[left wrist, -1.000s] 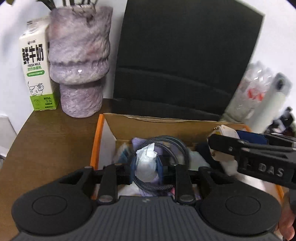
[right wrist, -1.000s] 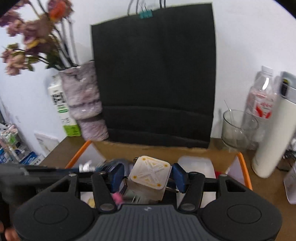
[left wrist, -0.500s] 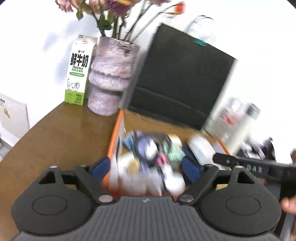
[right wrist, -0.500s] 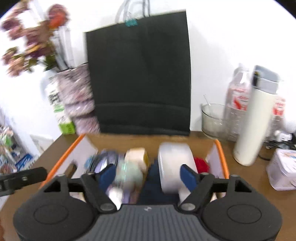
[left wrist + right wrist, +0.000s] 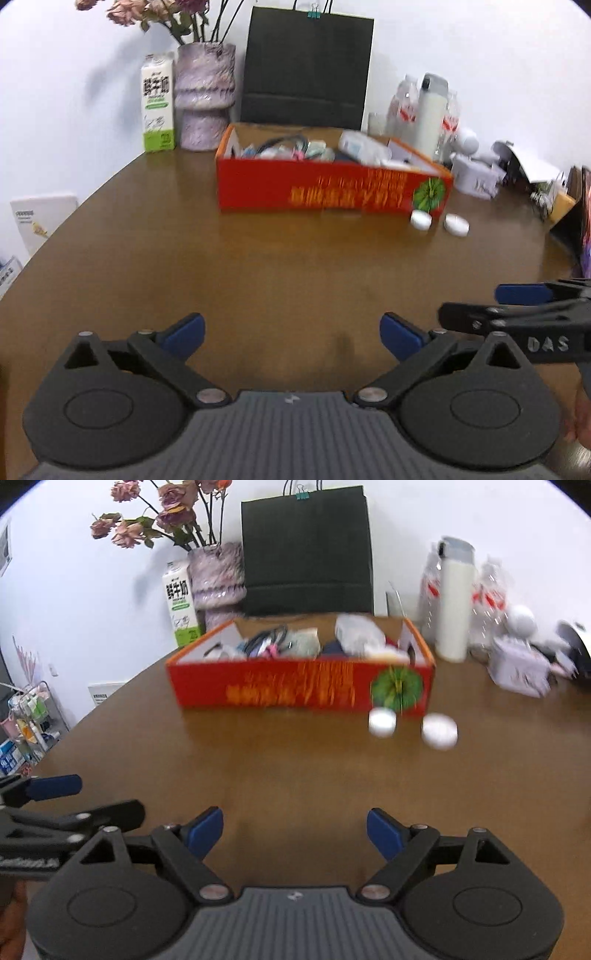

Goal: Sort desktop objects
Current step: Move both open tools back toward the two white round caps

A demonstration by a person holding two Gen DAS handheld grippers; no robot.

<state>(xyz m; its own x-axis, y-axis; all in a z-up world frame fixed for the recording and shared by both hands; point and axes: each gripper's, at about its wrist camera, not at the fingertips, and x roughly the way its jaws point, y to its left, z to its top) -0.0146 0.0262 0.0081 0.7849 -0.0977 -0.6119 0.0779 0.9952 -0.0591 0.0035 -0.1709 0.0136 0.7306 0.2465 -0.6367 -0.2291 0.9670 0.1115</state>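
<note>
A red cardboard box [image 5: 332,192] [image 5: 295,688] stands at the far middle of the brown table, filled with cables, packets and other small items. Two small white round pots [image 5: 421,219] [image 5: 457,224] lie on the table at its front right corner, blurred in the right wrist view [image 5: 382,722] [image 5: 439,731]. My left gripper [image 5: 291,330] hovers over bare table well short of the box, its jaws opening with nothing between them. My right gripper [image 5: 295,829] is beside it to the right, jaws also opening and empty. Each gripper shows at the edge of the other's view.
Behind the box stand a milk carton [image 5: 158,107], a mottled vase of dried flowers [image 5: 205,96] and a black paper bag [image 5: 306,70]. A white flask [image 5: 454,602], plastic bottles, a white box [image 5: 517,668] and clutter fill the back right. The table edge curves away on the left.
Both grippers pulled back from over the box to the near side of the table. The left let go of a white wad, the right of a pale cube, and both jaws spread wide.
</note>
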